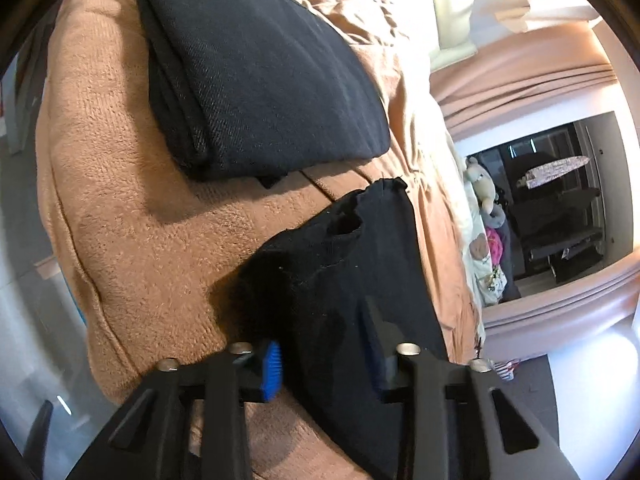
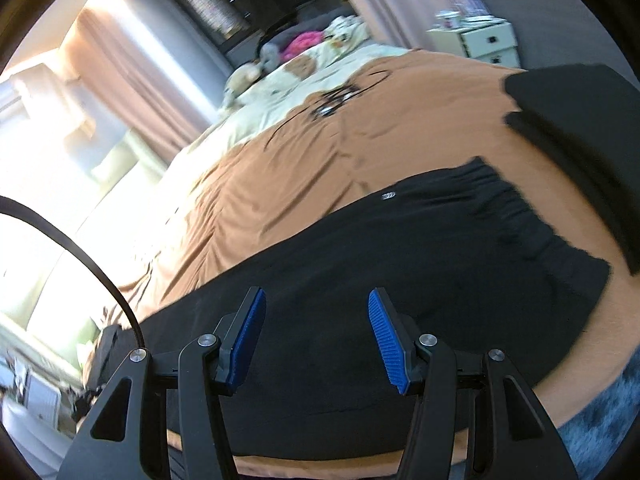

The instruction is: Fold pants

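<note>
Black pants [image 2: 400, 280] lie spread on an orange-brown bed cover [image 2: 320, 152], the gathered waistband [image 2: 508, 200] toward the right. My right gripper [image 2: 316, 332] is open just above the pants' middle and holds nothing. In the left wrist view my left gripper [image 1: 326, 368] has its blue pads set wide, with a bunched black end of the pants [image 1: 352, 280] between them. The cloth fills the gap and hides the right pad; whether the jaws grip it I cannot tell.
A folded dark garment stack [image 1: 260, 72] lies on the bed cover [image 1: 120, 200] beyond the left gripper, and it also shows in the right wrist view [image 2: 580, 140]. Pale bedding with soft toys [image 2: 280, 64], curtains [image 2: 132, 76] and a white drawer unit [image 2: 480, 40] stand beyond.
</note>
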`<state>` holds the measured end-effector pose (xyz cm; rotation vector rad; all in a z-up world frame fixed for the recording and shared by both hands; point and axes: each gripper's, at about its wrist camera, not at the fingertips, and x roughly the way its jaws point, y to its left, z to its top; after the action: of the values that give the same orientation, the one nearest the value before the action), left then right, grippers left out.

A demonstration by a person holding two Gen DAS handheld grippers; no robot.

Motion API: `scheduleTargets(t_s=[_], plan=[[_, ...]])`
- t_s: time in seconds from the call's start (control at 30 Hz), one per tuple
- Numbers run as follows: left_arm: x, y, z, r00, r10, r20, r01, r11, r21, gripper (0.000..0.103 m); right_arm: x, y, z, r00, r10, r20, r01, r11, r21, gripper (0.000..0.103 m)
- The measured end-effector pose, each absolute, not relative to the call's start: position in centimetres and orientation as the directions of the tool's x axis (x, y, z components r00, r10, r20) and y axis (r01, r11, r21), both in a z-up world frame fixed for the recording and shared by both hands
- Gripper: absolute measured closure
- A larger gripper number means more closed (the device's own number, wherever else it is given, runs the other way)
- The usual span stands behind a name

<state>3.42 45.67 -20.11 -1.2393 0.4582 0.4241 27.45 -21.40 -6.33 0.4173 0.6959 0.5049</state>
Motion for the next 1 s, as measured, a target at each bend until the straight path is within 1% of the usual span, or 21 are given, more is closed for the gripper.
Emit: scheduleTargets(t_s=[0.03,0.1,0.17,0.23,0.37,0.5,0.7,0.83,0.9,1.0], plan=[[3.5,45.8,-20.2,0.825,0.062,-0.562,-0.555,0.273,-0.786,0.088,27.6,-20.7,-6.2,0.651,0.57,-0.502,-0.308,0.802,0.512,0.051],[3.4,45.9,-20.0,0.83,0.064,-0.554,-0.548,0.28,-0.789,0.095,28.3,-18.9,-6.0,0.626,0.581,-0.52,-0.338,0.803,0.491,0.051],[3.2,45.8,-19.3,0.842,0.07,-0.535,-0.529,0.297,-0.795,0.097,28.9,-17.2,-6.0,0.603,0.587,-0.54,-0.359,0.804,0.474,0.051],[3.0,45.7,-18.6,0.856,0.074,-0.512,-0.508,0.304,-0.806,0.098,29.7,-15.1,-6.3,0.557,0.603,-0.571,-0.388,0.797,0.463,0.051],[3.1,45.7,-16.9,0.874,0.076,-0.479,-0.476,0.327,-0.816,0.098,30.5,-11.6,-6.2,0.497,0.625,-0.602,-0.465,0.778,0.423,0.053],[3.3,45.8,-15.6,0.882,0.076,-0.465,-0.461,0.338,-0.82,0.098,31.7,-8.3,-6.5,0.433,0.624,-0.65,-0.517,0.763,0.388,0.064],[3.8,46.1,-13.7,0.884,0.089,-0.459,-0.457,0.37,-0.809,0.098,32.9,-4.3,-7.2,0.348,0.625,-0.699,-0.573,0.732,0.369,0.071],[4.1,46.0,-12.8,0.885,0.089,-0.457,-0.454,0.387,-0.803,0.098,33.0,-1.4,-7.8,0.291,0.62,-0.729,-0.621,0.702,0.349,0.08],[4.2,45.9,-12.6,0.889,0.087,-0.45,-0.447,0.387,-0.807,0.098,33.1,0.3,-8.2,0.27,0.612,-0.744,-0.65,0.685,0.328,0.082],[4.3,45.9,-12.3,0.889,0.088,-0.45,-0.447,0.39,-0.805,0.098,33.9,2.1,-8.9,0.235,0.599,-0.766,-0.673,0.669,0.317,0.087]])
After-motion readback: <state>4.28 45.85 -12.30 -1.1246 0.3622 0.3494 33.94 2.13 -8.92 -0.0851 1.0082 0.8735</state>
